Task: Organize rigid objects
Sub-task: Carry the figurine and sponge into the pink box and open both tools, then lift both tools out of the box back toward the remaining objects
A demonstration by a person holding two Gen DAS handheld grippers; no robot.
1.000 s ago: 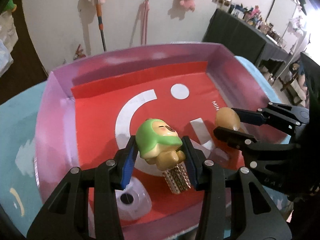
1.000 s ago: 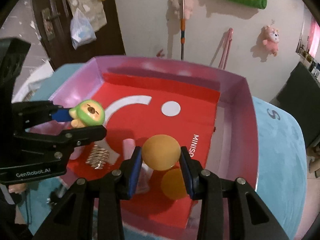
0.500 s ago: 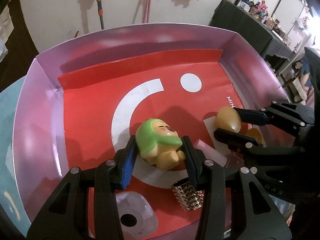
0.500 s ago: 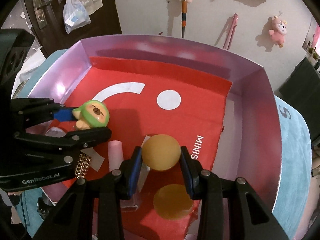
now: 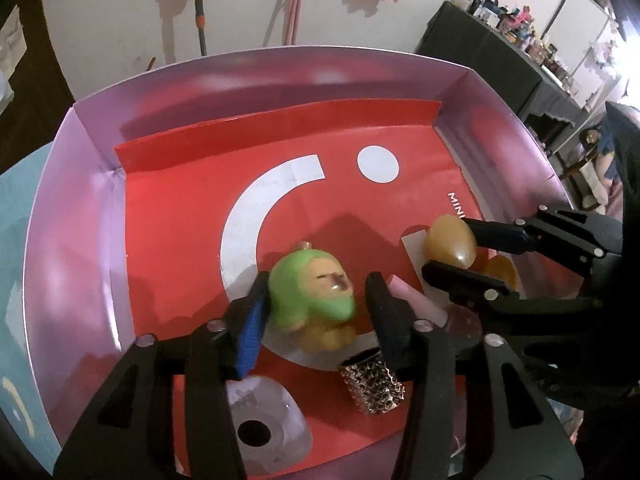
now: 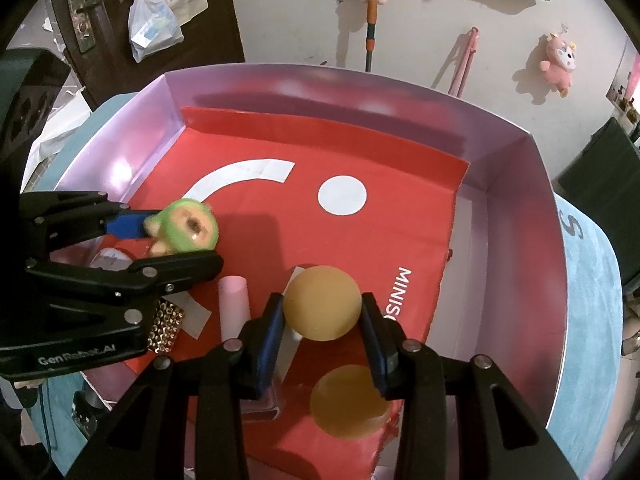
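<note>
The green-hooded toy figure (image 5: 310, 292) sits blurred between the left gripper (image 5: 316, 300) fingers, which stand spread with a gap on the right side, above the pink box (image 5: 72, 220) lined with a red sheet (image 5: 180, 208). Right of the figure, the right gripper (image 6: 322, 320) clamps an amber ball (image 6: 322, 302); a second amber ball (image 6: 348, 400), a pink cylinder (image 6: 234, 304), a studded gold tube (image 5: 374, 384) and a white casing (image 5: 264, 428) lie on the sheet — printed "MINIS". The left gripper's side reads "GenRobot.AI".
</note>
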